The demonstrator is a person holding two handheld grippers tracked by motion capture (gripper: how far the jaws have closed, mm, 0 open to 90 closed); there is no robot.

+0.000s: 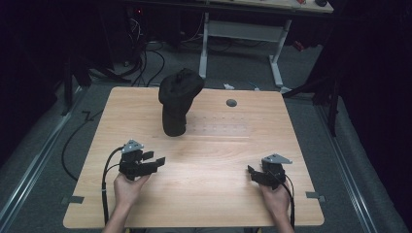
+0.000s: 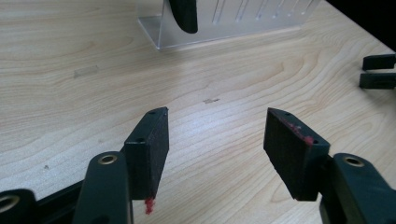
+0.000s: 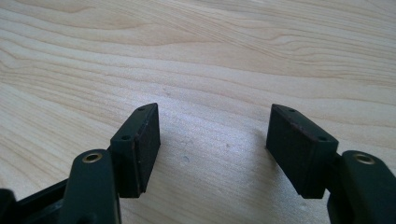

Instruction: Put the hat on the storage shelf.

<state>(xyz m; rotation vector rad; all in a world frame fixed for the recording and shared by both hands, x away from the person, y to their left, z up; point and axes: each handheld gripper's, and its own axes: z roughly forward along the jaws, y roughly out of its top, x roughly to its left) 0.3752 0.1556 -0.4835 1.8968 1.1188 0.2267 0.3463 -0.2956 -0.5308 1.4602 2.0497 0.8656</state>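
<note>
Both tools, left (image 1: 154, 158) and right (image 1: 250, 171), are gaping wide over the smooth wooden worktop (image 1: 218, 145); a soft black cap (image 1: 177, 99) is sitting behind.

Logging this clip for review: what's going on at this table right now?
A person holds the left gripper and the right gripper low over a wooden table, both open and holding nothing. Farther back, a dark cap sits on a clear stand, untouched. Nothing is being handled yet.
</note>
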